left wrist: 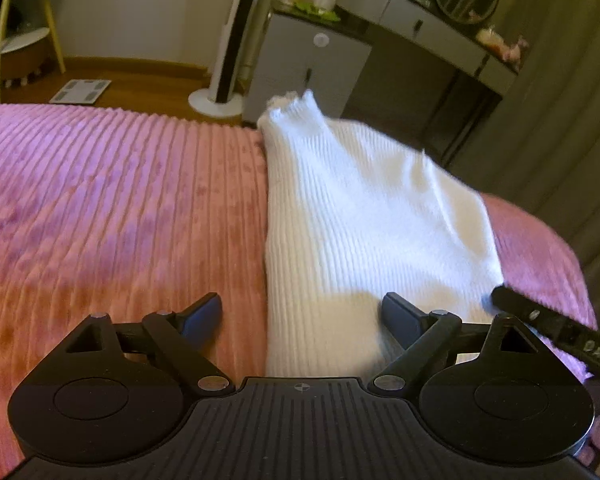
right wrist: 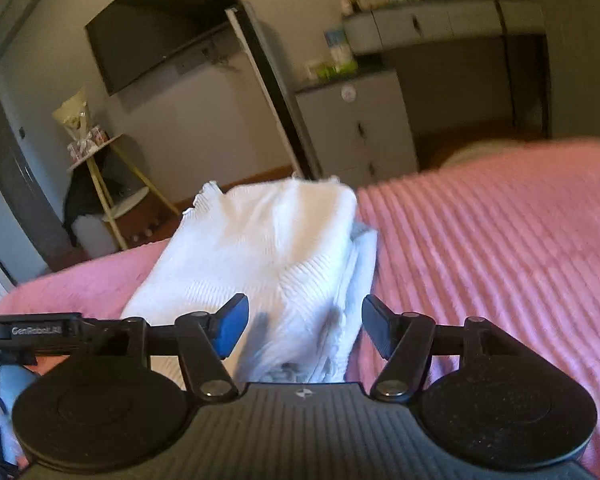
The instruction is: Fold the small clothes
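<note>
1. Garment point(left wrist: 360, 216): white ribbed knit, apparently folded, on pink bedspread point(left wrist: 120, 200).
2. Left gripper point(left wrist: 302, 312): jaws apart, empty, over its near edge.
3. Right gripper point(right wrist: 305, 326): jaws apart, empty, straddling its edge.

- White ribbed knit garment point(left wrist: 364, 208) between the spread fingers.
- Pink ribbed blanket point(left wrist: 120, 200), fine stripes running away from the tongs.
- Black left gripper point(left wrist: 302, 312), dark blue pads.
- Black right gripper point(right wrist: 304, 326), brighter blue pads.
</note>
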The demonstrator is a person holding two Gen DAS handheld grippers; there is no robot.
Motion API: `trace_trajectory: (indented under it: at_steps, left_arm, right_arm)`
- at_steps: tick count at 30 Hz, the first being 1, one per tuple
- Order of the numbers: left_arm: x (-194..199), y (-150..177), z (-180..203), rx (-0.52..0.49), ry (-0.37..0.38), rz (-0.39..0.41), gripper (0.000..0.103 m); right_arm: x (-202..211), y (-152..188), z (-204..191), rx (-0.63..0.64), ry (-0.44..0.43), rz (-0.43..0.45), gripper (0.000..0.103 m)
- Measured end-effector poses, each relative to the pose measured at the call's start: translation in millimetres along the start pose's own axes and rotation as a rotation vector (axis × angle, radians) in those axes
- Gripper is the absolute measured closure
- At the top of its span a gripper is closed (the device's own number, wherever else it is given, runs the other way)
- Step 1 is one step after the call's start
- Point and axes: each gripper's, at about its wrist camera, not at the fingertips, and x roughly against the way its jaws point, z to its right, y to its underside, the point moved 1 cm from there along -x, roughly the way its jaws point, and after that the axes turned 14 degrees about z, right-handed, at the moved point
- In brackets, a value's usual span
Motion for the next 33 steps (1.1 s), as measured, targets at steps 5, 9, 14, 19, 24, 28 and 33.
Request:
trace_trajectory:
  at_steps: [5, 9, 14, 19, 24, 28, 33]
  left_arm:
    - [-21.7, -9.4, -11.5, 0.050, 0.046, -0.033, 0.012]
    - [-44.7, -9.3, -23.1, 0.138, 0.110, -0.083, 0.012]
    - [-54.1, -10.1, -29.7, 0.205, 0.207, -0.072, 0.037]
    - [-65.7, -8.5, -30.3, 0.248, 0.224, -0.097, 0.032]
    - [-68.3, -8.2, -36.8, 0.370, 0.263, -0.121, 0.055]
    - [-48.0, -12.6, -49.3, 0.478, 0.300, -0.111, 0.062]
    - [11.2, -21.8, -38.0, 0.339, 0.295, -0.033, 0.062]
  right_arm:
    - [-34.0, 2.2, 21.9, -0.152, -0.060, -0.106, 0.037]
    - [-57.6, 2.5, 40.1, -0.285, -0.068, -0.125, 0.030]
    - [-74.4, 4.0, 49.3, -0.380, -0.124, -0.152, 0.055]
    - [-87.7, 9.7, 59.4, -0.451, -0.139, -0.175, 0.044]
    - [-84.1, 3.8, 37.2, -0.381, -0.076, -0.166, 0.068]
    - [-61.2, -9.7, 14.5, -0.349, -0.103, -0.130, 0.072]
    - [-28.1, -18.1, -15.5, -0.371, -0.202, -0.114, 0.072]
